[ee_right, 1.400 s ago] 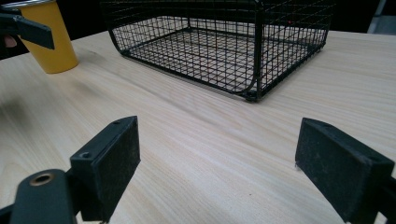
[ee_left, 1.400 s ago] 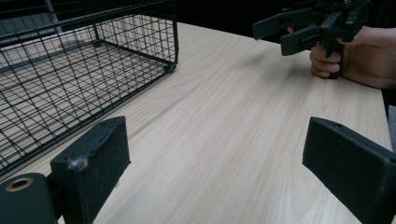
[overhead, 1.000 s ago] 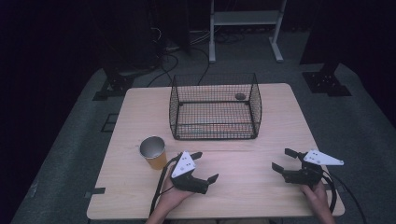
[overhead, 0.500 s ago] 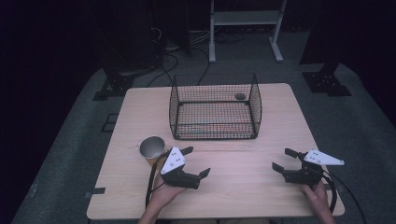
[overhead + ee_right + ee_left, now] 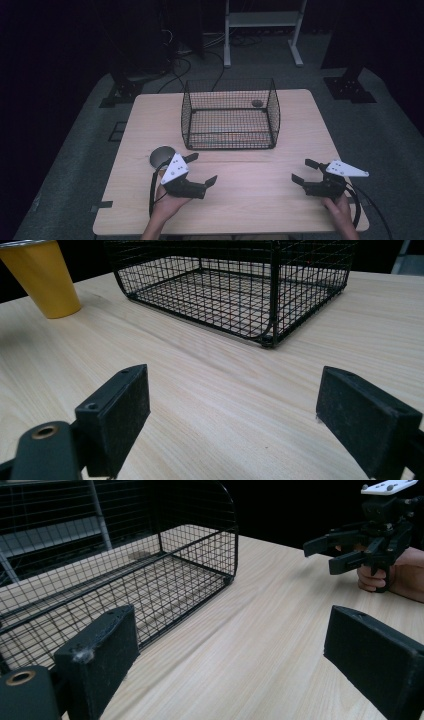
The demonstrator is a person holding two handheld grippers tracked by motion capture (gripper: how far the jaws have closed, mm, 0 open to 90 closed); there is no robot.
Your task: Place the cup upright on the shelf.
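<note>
Since earlier frame, we note left tongs [image 5: 203, 169] shifted toward bench's left, now partly over cup [image 5: 161, 156] rim in high view. Left tongs spread wide, gripping nothing, clear of bench [image 5: 250, 200] surface; whether near jaw touches cup, we cannot tell. Right tongs [image 5: 305, 171] unmoved near right front edge, likewise spread wide, empty, nothing between jaws. We record wire basket [image 5: 230, 114] at bench centre-rear, small dark object [image 5: 257, 103] inside. Yellow cup upright, left of basket front corner.
</note>
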